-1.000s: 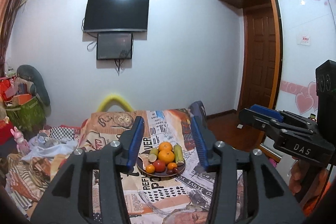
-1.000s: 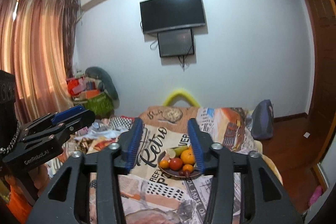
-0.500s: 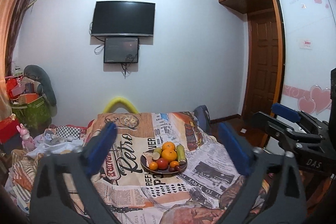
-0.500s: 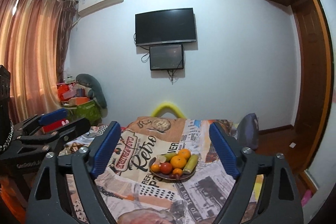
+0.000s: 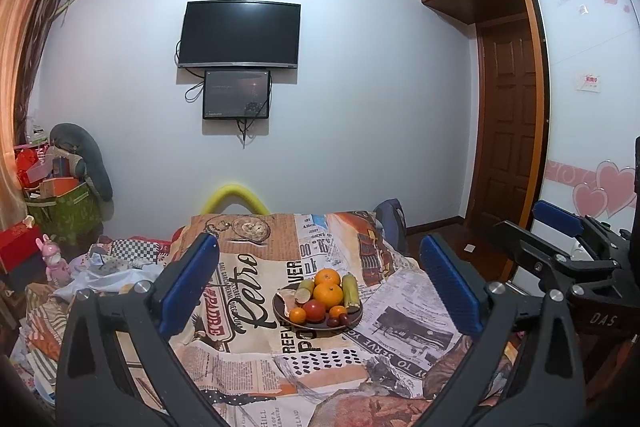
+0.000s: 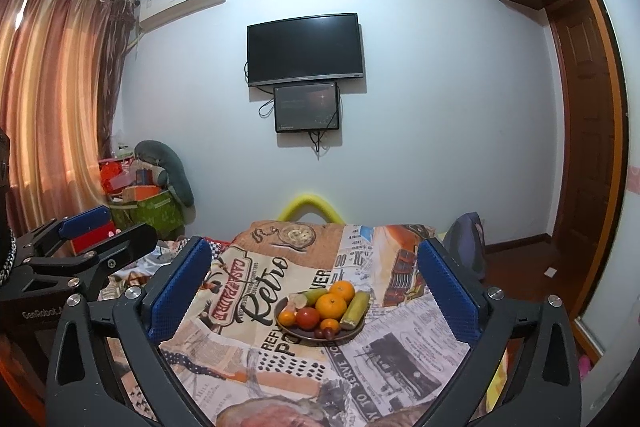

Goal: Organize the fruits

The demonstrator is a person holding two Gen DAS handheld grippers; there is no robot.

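Both the left gripper (image 5: 320, 281) and right gripper (image 6: 316, 285) are now gaping wide and empty after widening, framing the fruit plate (image 5: 280, 311) at lower centre, apparently readying a pick.

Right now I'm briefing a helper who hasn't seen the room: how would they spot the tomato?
Below the wall TV, a dark plate of fruit sits on the newspaper-print cloth. The tomato is near the plate's front, between small oranges. It is the only large red, glossy round fruit there; its neighbours are orange or green.
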